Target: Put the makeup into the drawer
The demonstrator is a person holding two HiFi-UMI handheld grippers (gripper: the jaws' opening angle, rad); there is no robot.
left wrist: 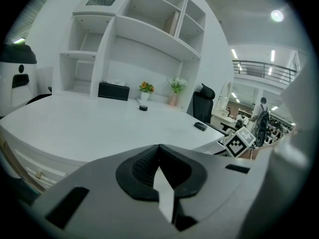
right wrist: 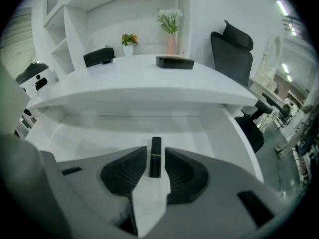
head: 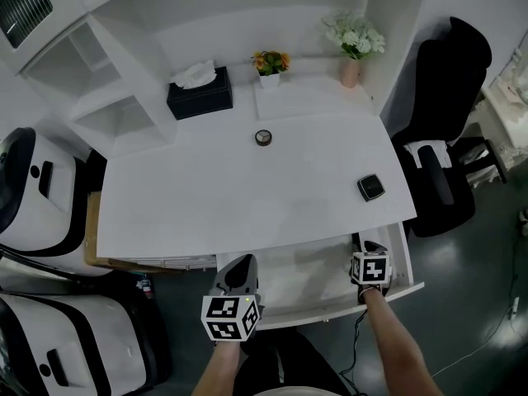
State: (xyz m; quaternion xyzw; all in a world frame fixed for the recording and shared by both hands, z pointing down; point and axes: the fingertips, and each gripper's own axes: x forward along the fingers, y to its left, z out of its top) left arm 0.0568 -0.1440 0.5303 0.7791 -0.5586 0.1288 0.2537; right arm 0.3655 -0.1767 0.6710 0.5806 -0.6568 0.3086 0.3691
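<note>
Your right claw [head: 369,250] tilts steeply down into the right end of the open drawer [head: 305,280]. Your left claw [head: 238,264] sits at the drawer's front left corner, jaws closed and empty. Only the right gripper view shows the lipstick [right wrist: 155,156], clamped between the right jaws.

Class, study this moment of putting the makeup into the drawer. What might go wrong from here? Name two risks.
1. The right gripper pinches the slim black lipstick only near its jaw tips, over the open drawer; it may slip, or roll once let go.
2. The black compact lies near the front right corner of the desk, so a clumsy reach might knock it off.
</note>
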